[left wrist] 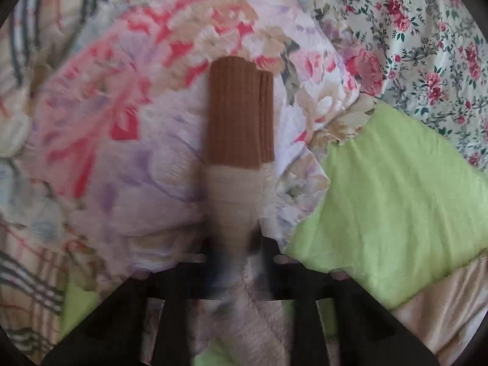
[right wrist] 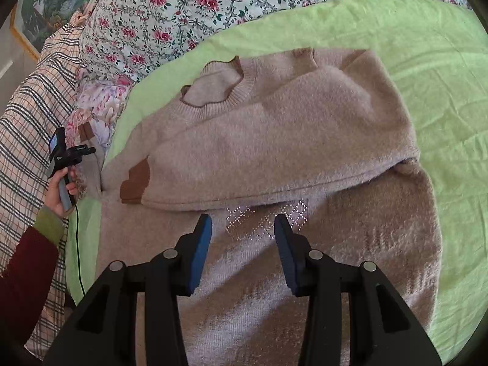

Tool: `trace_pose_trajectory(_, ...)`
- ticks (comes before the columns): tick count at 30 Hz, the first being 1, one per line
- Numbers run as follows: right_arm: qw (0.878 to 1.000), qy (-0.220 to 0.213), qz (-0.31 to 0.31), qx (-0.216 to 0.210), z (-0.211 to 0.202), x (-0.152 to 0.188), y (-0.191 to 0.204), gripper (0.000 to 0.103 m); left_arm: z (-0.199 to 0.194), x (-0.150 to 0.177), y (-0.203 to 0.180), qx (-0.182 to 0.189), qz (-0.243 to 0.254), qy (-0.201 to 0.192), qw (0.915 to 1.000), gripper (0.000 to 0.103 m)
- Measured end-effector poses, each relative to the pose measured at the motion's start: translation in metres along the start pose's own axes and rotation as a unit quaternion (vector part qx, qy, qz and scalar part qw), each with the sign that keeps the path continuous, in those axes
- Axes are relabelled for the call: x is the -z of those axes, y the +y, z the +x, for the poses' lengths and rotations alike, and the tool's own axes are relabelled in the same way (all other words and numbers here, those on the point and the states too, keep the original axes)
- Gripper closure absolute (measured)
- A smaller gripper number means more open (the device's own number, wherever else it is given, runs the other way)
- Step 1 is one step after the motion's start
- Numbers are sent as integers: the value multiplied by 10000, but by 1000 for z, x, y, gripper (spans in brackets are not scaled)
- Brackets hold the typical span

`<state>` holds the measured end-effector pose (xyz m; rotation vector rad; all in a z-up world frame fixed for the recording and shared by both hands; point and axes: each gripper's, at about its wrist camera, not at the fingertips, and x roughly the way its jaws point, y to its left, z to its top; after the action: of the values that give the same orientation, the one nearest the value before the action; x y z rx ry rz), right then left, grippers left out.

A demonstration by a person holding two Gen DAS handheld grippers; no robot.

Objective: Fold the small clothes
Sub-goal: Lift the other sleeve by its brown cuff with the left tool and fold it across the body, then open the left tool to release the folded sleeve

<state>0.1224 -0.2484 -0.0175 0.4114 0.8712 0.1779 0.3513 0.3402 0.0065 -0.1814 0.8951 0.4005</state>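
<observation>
A beige knit sweater [right wrist: 274,140] with brown trim lies on a green sheet [right wrist: 411,45], its right sleeve folded across the chest. My left gripper [left wrist: 241,250] is shut on the sweater's left sleeve [left wrist: 235,201], whose brown ribbed cuff [left wrist: 239,113] hangs out beyond the fingers. The left gripper also shows in the right wrist view [right wrist: 68,155] at the sweater's left edge, held in a hand. My right gripper [right wrist: 242,228] is open and empty just above the sweater's lower front, near a dotted diamond pattern [right wrist: 268,218].
A pink floral pillow [left wrist: 137,106] lies ahead of the left gripper. A rose-print cover [right wrist: 198,3] lies behind the green sheet. A plaid blanket [right wrist: 27,116] lies on the left. A framed picture [right wrist: 48,6] is at the far left.
</observation>
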Motion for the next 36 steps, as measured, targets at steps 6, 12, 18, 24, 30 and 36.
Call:
trace_pose_trajectory(6,9999,-76,-16,-141,-1,2,3,59,-60,23,-12,763,20,-693,9947,94)
trace_pose_trajectory(12,9995,-177,64,-272,-7,8,5,59,-143,74,-77,1898,427,-1162,9740,94)
trace_pose_trajectory(18,9988,-327,281,-232,-22,13,-13,59,-177,131,-186,2970,1012,-1065,9435,94)
trace_pose_trajectory(24,9970,-488,596,-86,-37,14,-43,59,-172,193,-300,3399,1795,-584,9213,94)
trace_pose_trajectory(30,9956,-574,744,-43,-45,10,-61,59,-135,241,-374,3234,2489,-74,9129,91)
trace_pose_trajectory(36,9956,-662,647,-177,-38,-9,-49,59,-140,256,-352,3357,2495,138,9082,59)
